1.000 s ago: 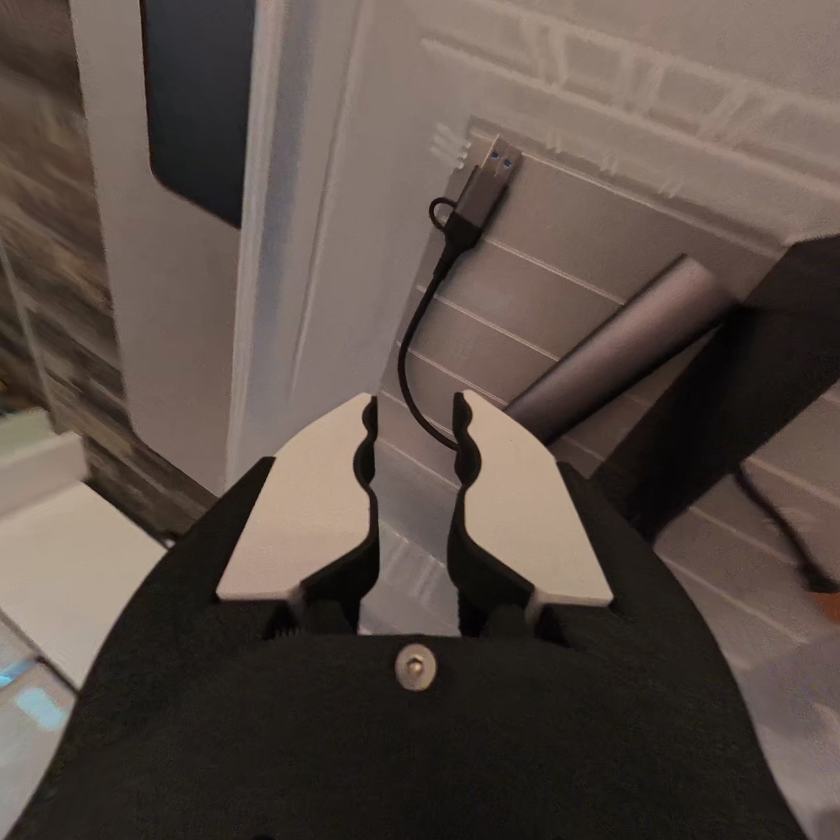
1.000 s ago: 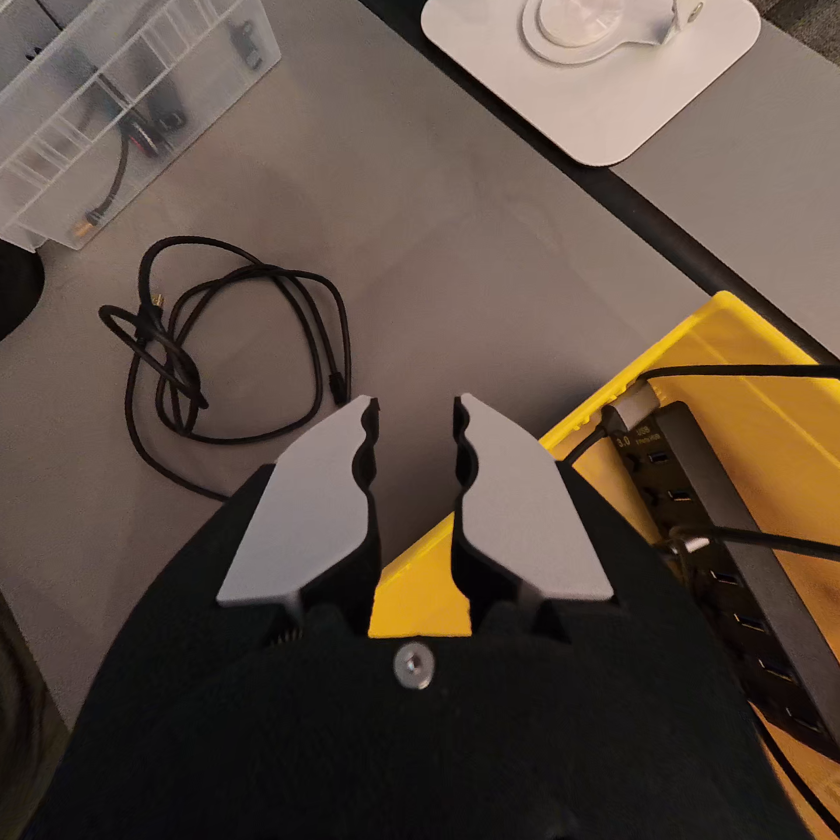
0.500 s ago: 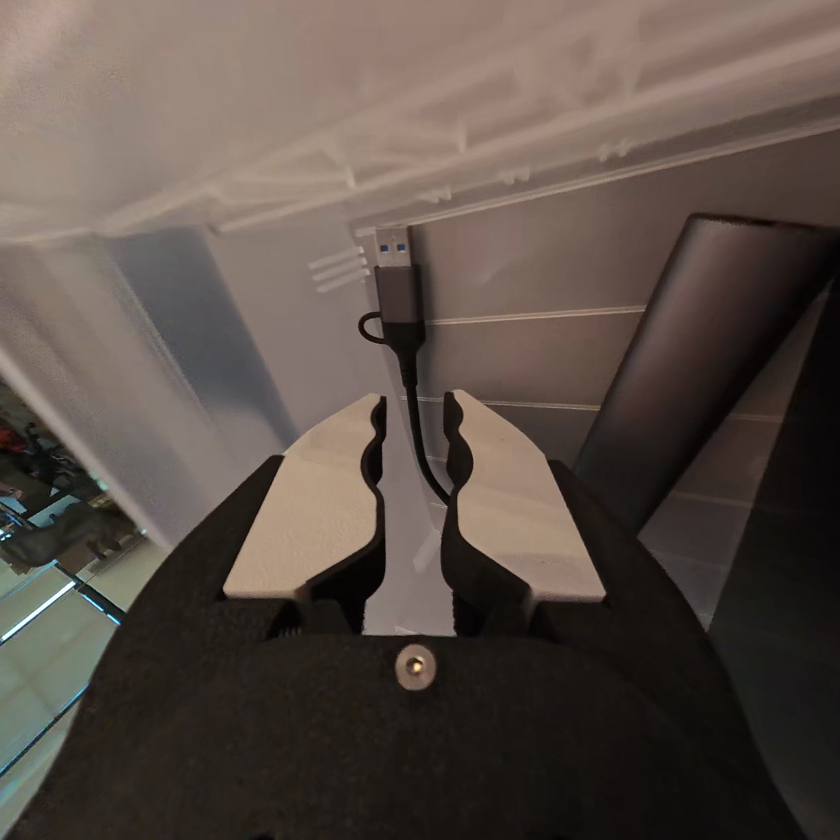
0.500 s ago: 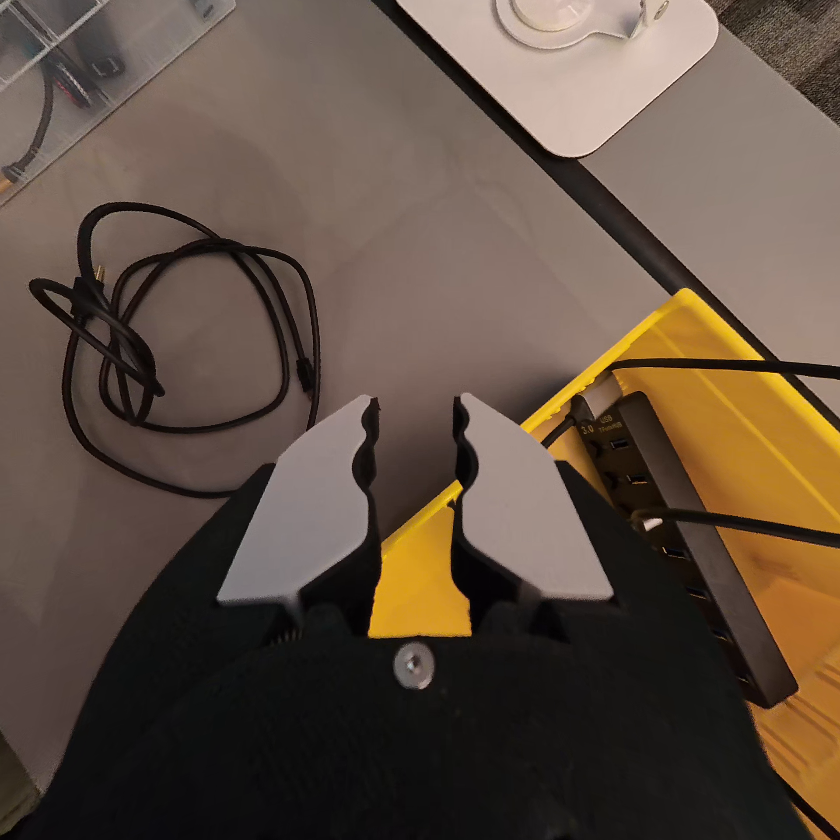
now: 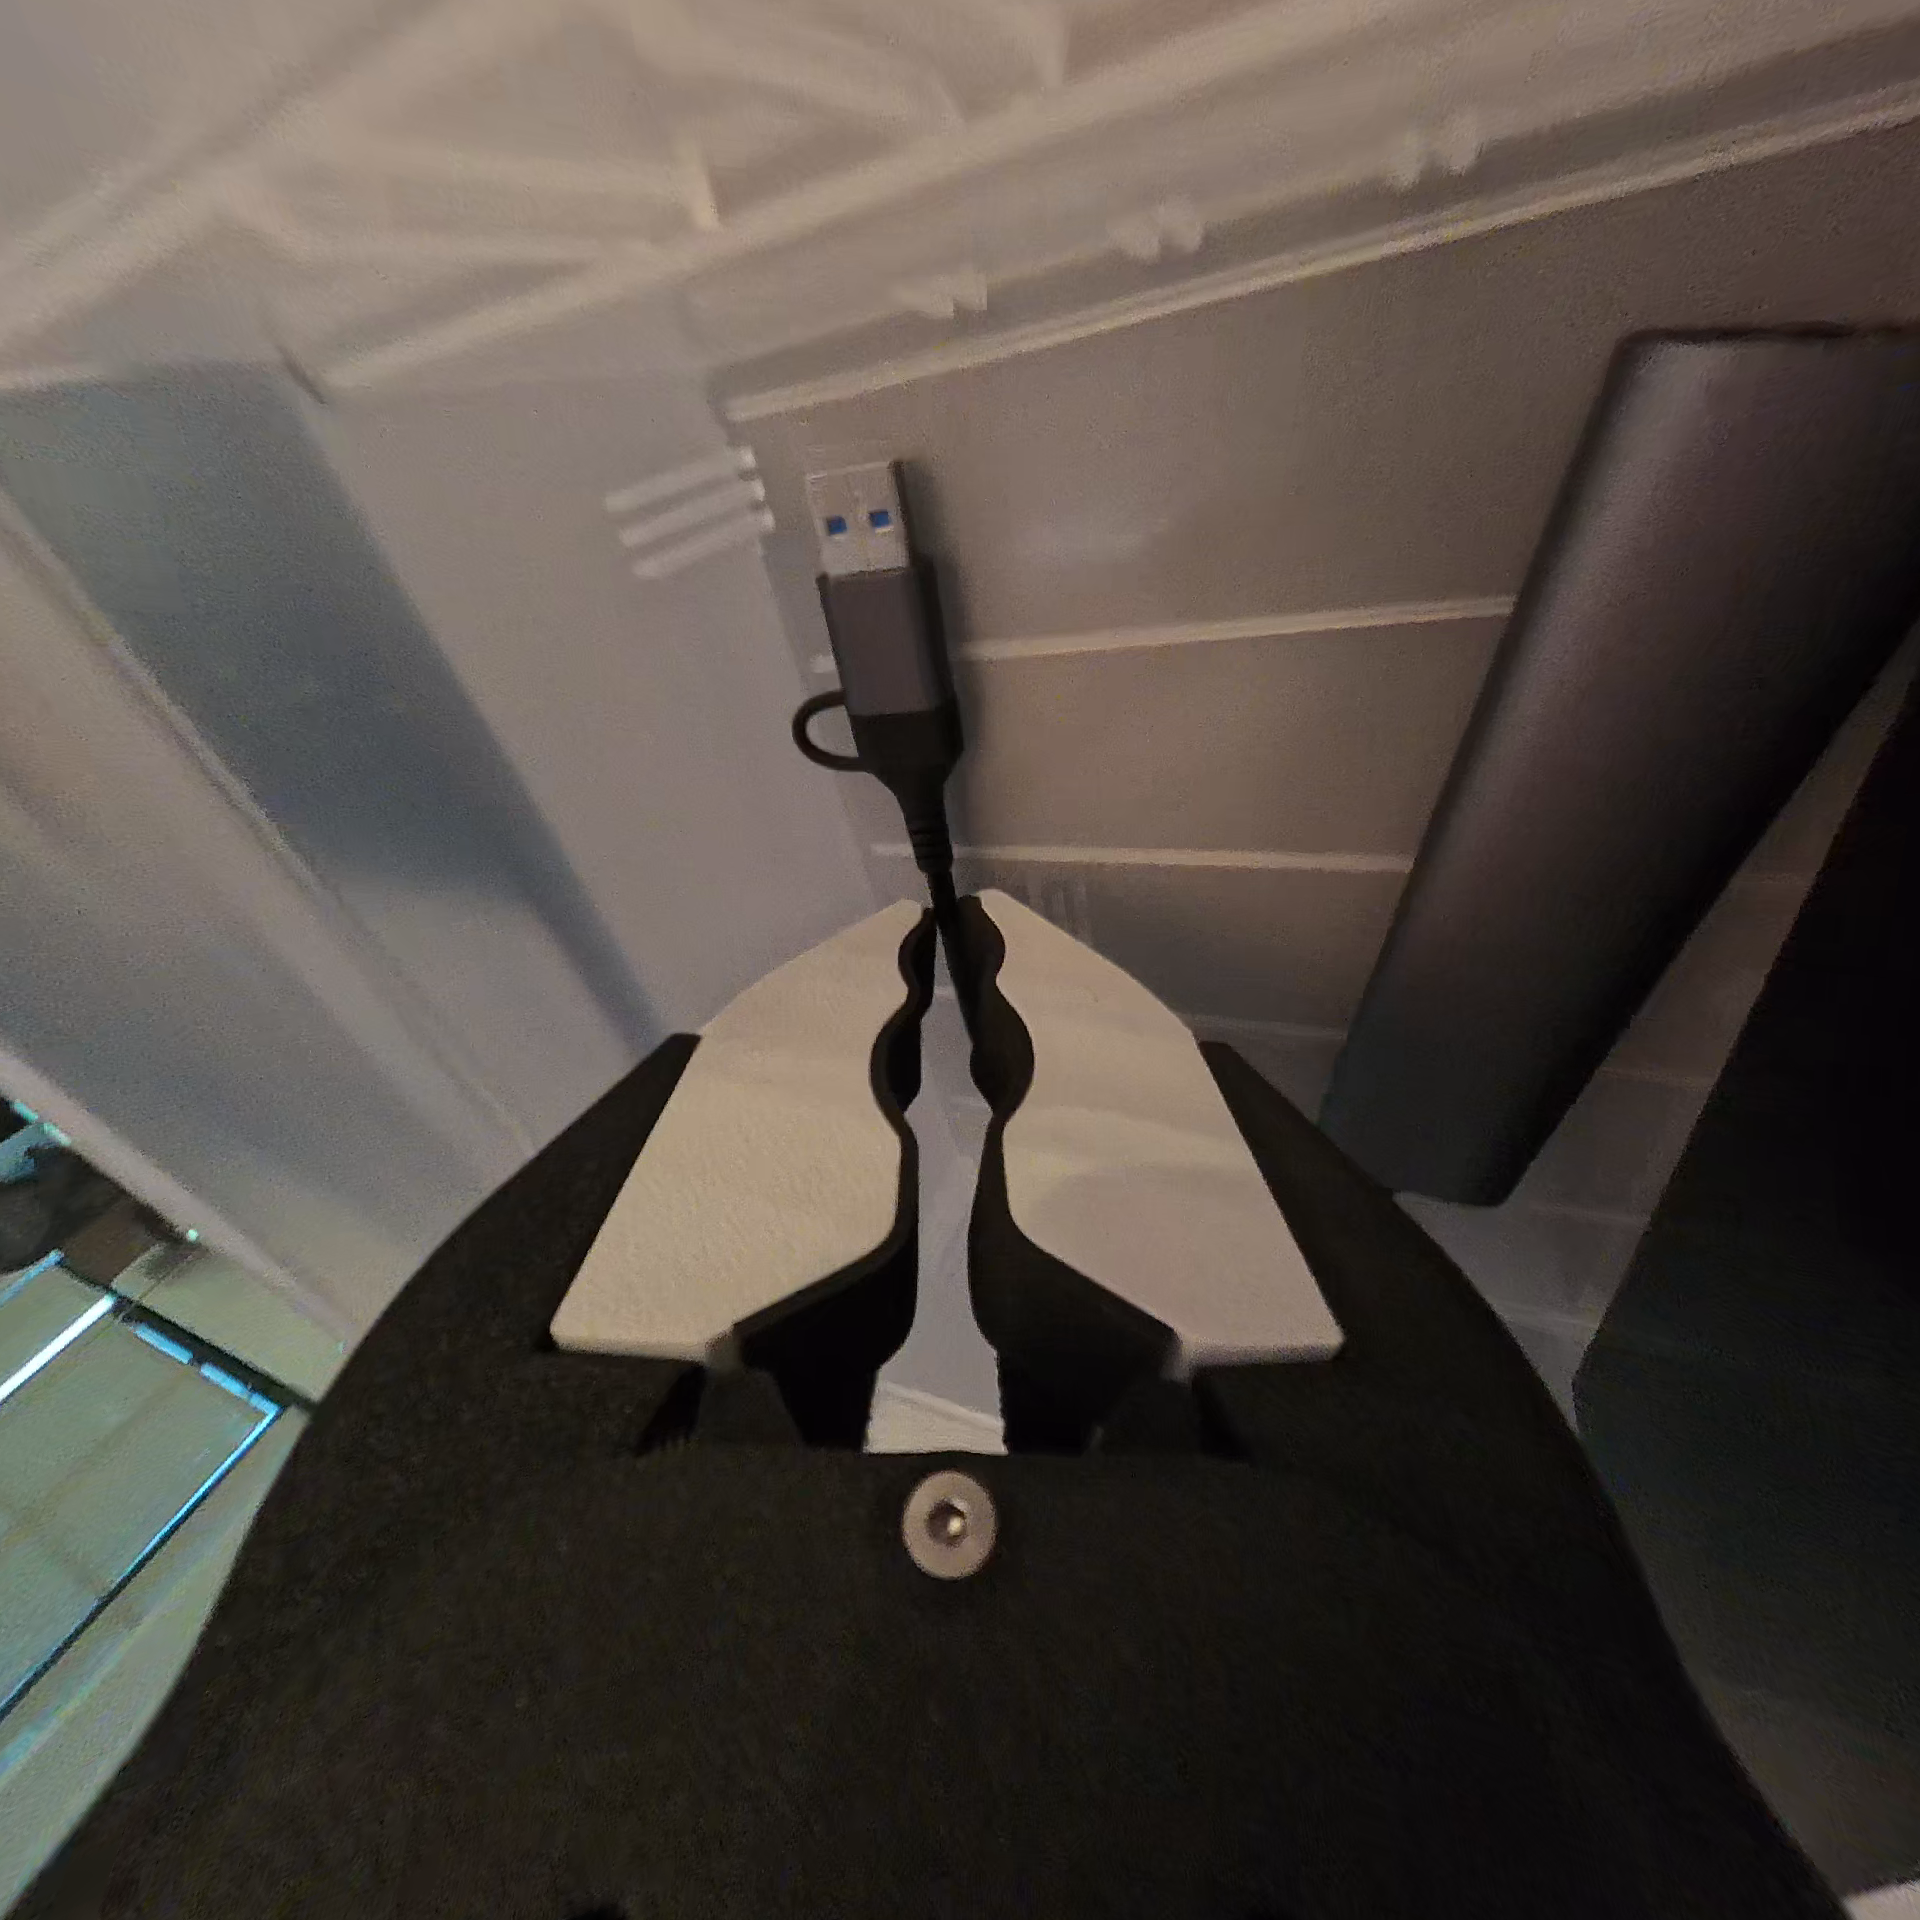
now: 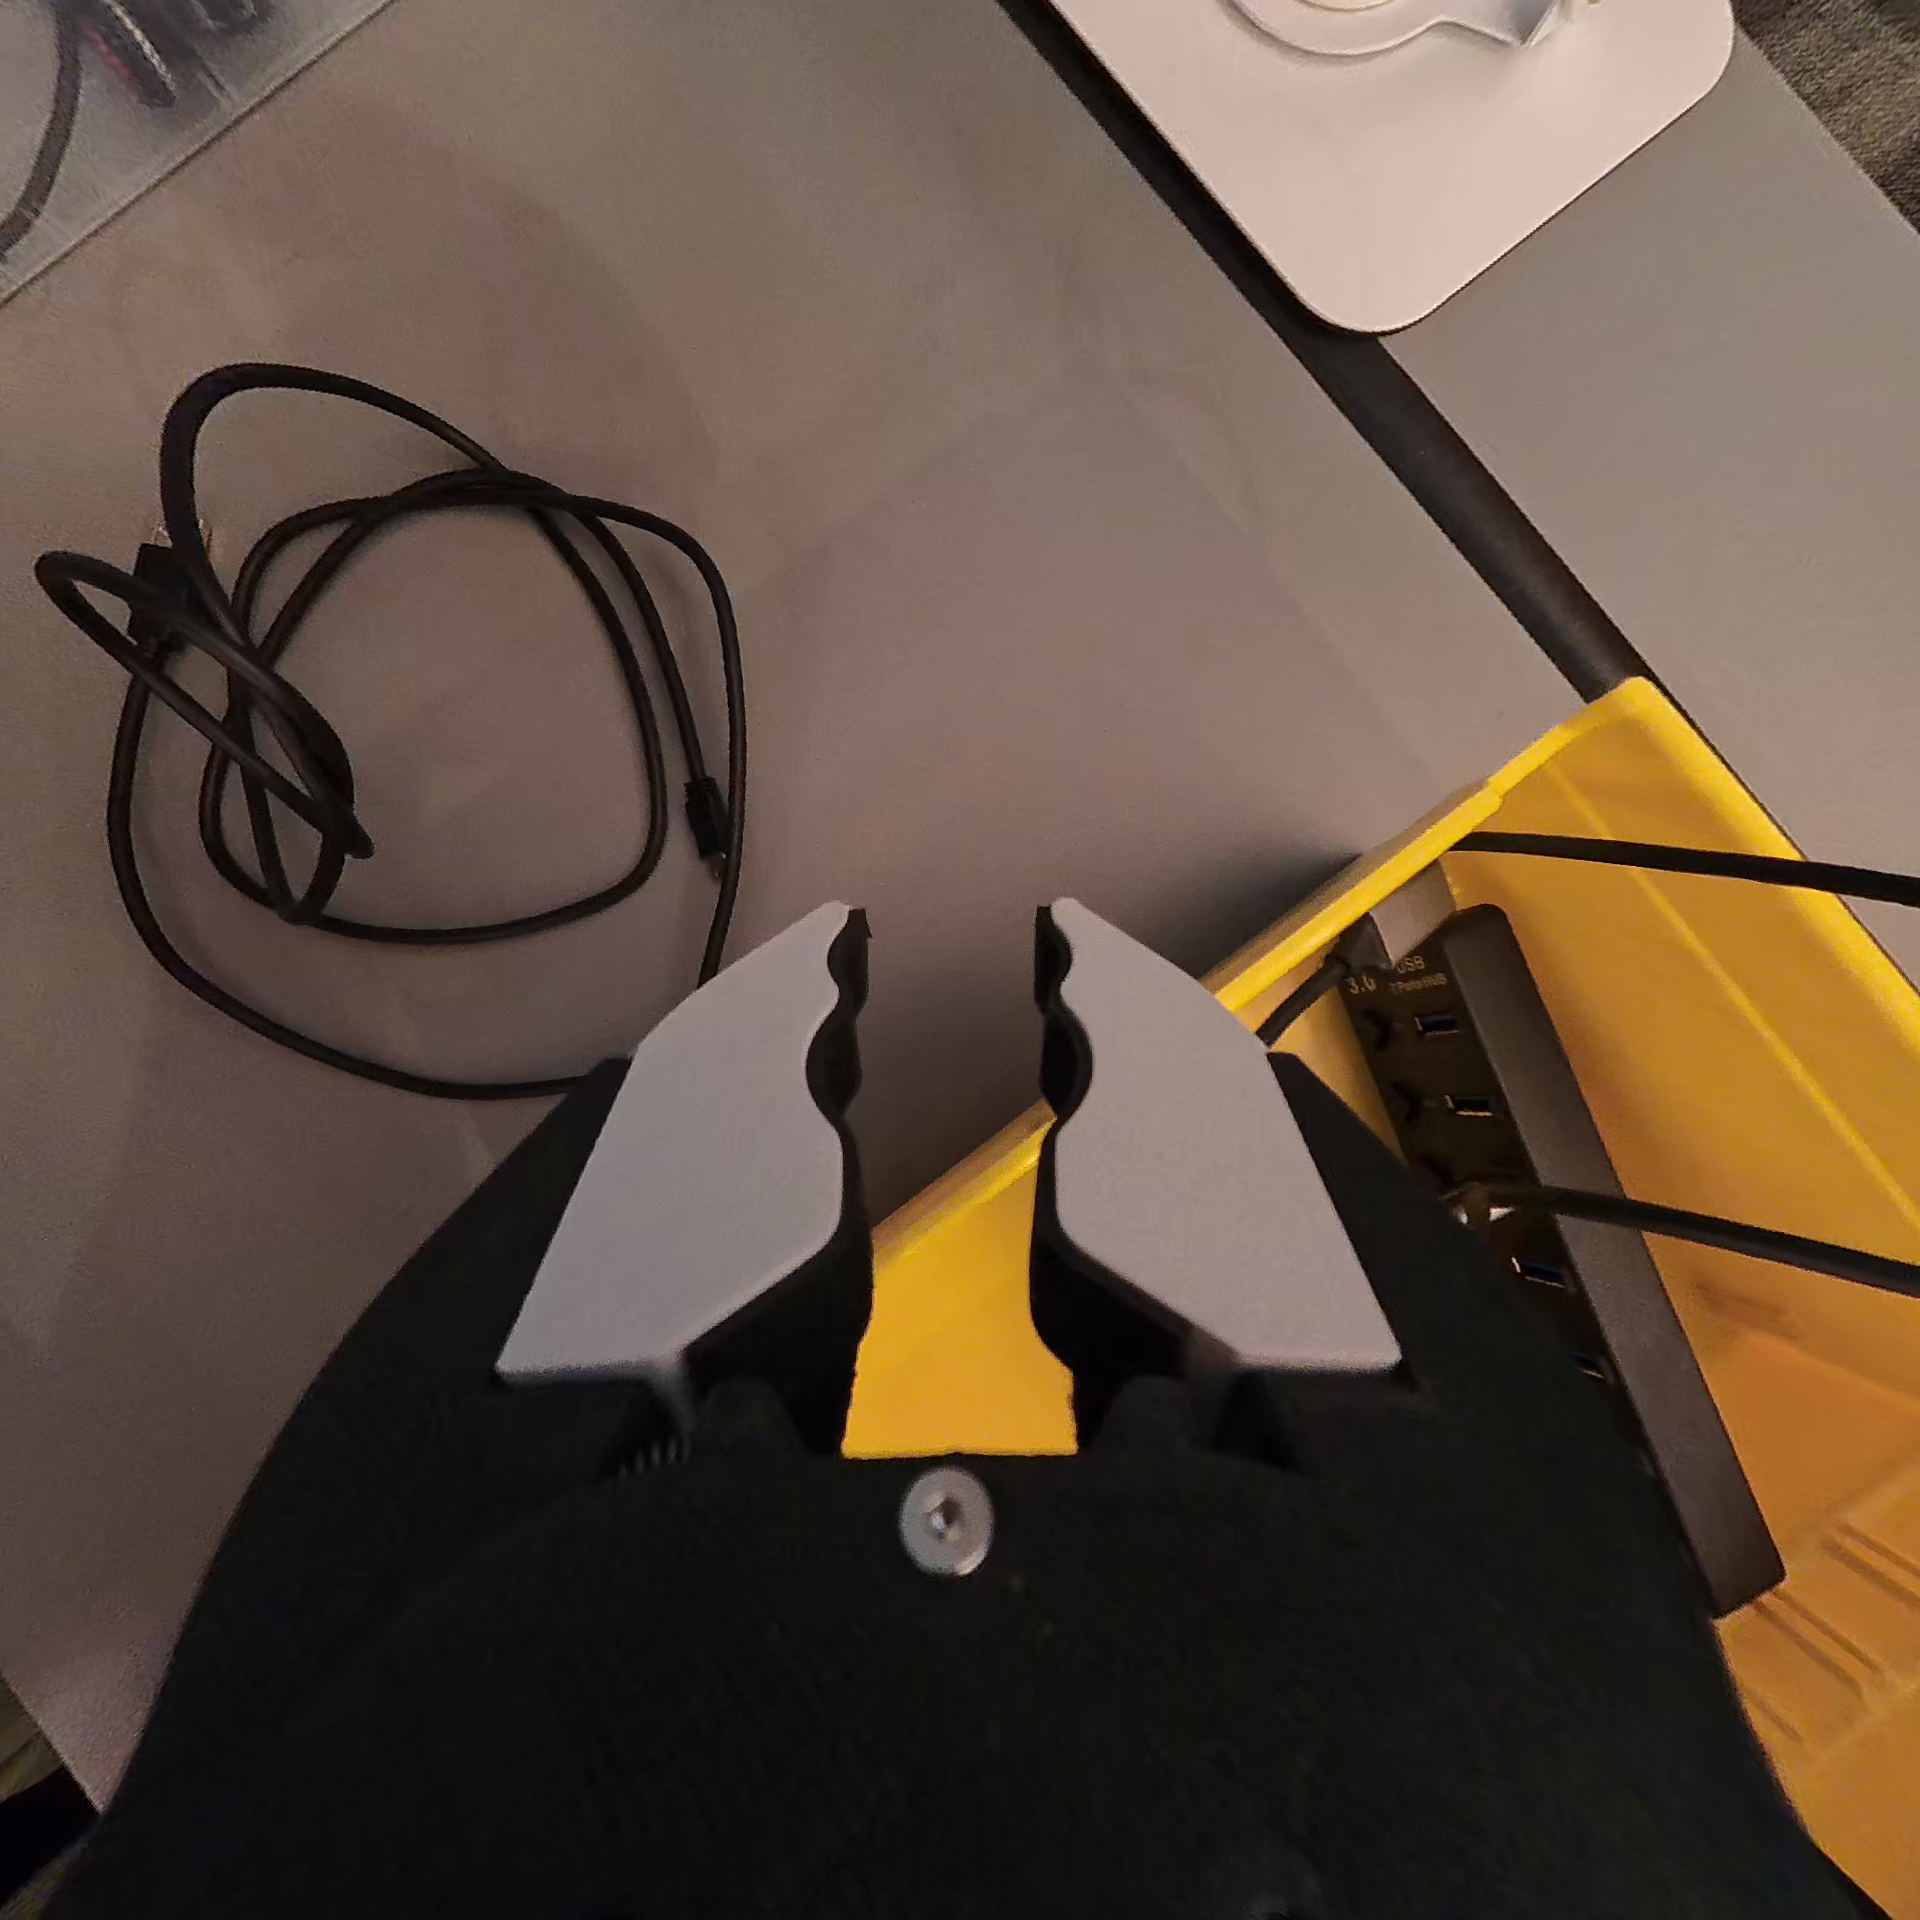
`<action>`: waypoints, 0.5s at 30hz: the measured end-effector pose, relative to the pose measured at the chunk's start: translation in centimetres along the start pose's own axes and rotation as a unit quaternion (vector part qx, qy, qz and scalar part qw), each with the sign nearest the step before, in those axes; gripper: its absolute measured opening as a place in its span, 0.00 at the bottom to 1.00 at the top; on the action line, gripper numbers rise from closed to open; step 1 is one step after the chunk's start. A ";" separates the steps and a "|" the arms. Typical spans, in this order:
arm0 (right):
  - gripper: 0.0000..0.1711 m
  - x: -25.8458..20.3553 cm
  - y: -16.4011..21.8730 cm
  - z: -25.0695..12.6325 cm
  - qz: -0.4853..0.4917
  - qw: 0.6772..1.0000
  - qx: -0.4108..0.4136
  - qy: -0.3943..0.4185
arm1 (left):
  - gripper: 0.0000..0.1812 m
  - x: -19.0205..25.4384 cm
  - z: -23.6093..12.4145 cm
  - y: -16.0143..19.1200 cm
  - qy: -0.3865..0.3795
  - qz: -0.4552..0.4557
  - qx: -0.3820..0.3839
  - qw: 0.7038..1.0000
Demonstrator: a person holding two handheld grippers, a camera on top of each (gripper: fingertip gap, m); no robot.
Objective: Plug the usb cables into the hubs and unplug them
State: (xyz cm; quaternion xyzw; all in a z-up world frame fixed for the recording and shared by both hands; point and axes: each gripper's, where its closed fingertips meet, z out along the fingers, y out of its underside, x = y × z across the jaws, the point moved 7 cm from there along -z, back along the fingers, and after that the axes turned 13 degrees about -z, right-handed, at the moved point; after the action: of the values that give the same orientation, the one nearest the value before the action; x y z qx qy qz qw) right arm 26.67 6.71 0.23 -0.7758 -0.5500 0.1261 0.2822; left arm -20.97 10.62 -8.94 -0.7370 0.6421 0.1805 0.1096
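**Left fingers pinching hub lead; right idle**

Left gripper (image 5: 951, 920): fingers narrowed onto the black cable (image 5: 940, 883) just behind its USB plug (image 5: 868, 582), frame centre, apparently to steer it. Grey hub (image 5: 1621, 769), right, crowds the white bin wall (image 5: 520, 831).

Right gripper (image 6: 948, 925): fingers apart, empty, above counter (image 6: 935, 520). Black hub (image 6: 1507, 1174) in yellow bin (image 6: 1714, 935), right; coiled cable (image 6: 416, 727), left.

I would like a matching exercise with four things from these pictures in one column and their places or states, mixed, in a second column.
Things:
1. USB plug
2. black hub
3. coiled black cable
4. right gripper

Places or states:
a. inside the yellow bin
b. jaws apart, holding nothing
c. loose on the grey table
d. beyond the left gripper, whose jaws close on its cable

Pairs: 1-d, 2-a, 3-c, 4-b
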 end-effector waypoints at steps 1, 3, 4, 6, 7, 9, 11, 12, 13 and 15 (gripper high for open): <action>0.18 0.0 0.0 0.0 -0.001 1.000 0.000 0.000 | 0.02 0.1 -0.2 0.4 -0.010 0.000 -0.009 1.000; 0.18 -0.1 -0.1 -0.2 -0.004 1.000 0.001 0.001 | 0.02 0.1 -1.0 0.9 -0.036 -0.001 -0.021 0.999; 0.18 -0.1 -0.1 -0.3 -0.006 1.000 0.003 0.002 | 0.02 0.1 -1.7 1.0 -0.048 -0.008 -0.018 0.999; 0.18 -0.2 -0.2 -0.6 -0.008 1.000 0.009 0.004 | 0.02 -0.2 -3.4 1.2 -0.075 -0.026 -0.005 0.997; 0.18 -0.2 -0.3 -0.7 -0.009 1.000 0.012 0.003 | 0.02 -0.4 -4.4 1.3 -0.093 -0.034 0.001 0.995; 0.18 -0.4 -0.6 -1.0 -0.013 1.000 0.018 0.004 | 0.02 -0.7 -6.7 1.5 -0.130 -0.044 0.008 0.991; 0.18 -0.7 -0.9 -1.3 -0.020 0.999 0.025 0.004 | 0.01 -0.8 -9.5 1.5 -0.167 -0.045 0.018 0.985; 0.18 -0.9 -1.1 -1.4 -0.024 0.999 0.029 0.004 | 0.00 -1.0 -11.1 1.5 -0.186 -0.051 0.024 0.981; 0.18 -1.1 -1.3 -1.5 -0.029 0.999 0.034 0.004 | 0.00 -1.2 -12.7 1.5 -0.202 -0.059 0.028 0.977; 0.18 -1.5 -1.7 -1.7 -0.037 0.998 0.042 -0.001 | 0.00 -1.7 -16.0 1.3 -0.232 -0.070 0.044 0.969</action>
State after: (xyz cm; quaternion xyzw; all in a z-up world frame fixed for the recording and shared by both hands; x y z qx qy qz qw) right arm 25.66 5.17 2.42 -0.7423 -0.5725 0.1397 0.3188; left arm -20.42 5.63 6.42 -0.7125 0.5529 0.3103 0.3005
